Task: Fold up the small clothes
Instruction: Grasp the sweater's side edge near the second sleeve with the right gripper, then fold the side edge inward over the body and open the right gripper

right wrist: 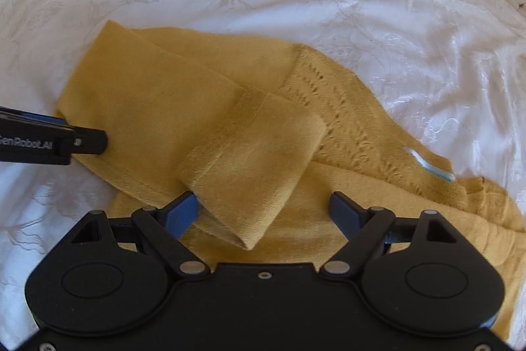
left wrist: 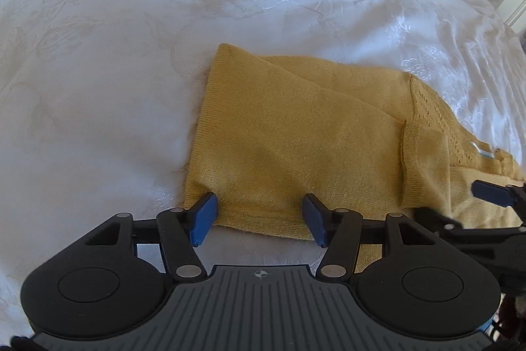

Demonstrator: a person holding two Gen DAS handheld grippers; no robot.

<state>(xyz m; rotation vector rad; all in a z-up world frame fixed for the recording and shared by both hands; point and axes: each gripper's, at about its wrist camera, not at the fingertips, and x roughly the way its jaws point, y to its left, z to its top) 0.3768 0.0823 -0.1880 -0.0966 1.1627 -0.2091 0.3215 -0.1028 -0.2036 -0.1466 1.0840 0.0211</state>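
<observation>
Sweater (left wrist: 296, 134) hem between parted left jaws; cuff apparently between parted right jaws.

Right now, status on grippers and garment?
Left gripper open at yellow knit top hem. Right gripper open over folded sleeve. Nothing in the way.

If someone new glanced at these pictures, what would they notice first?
A mustard-yellow knitted garment, partly folded, lies on a white floral-embroidered bedspread. The left hand-held gripper stands open over its near hem, and the right hand-held gripper stands open around a folded-over sleeve.
</observation>
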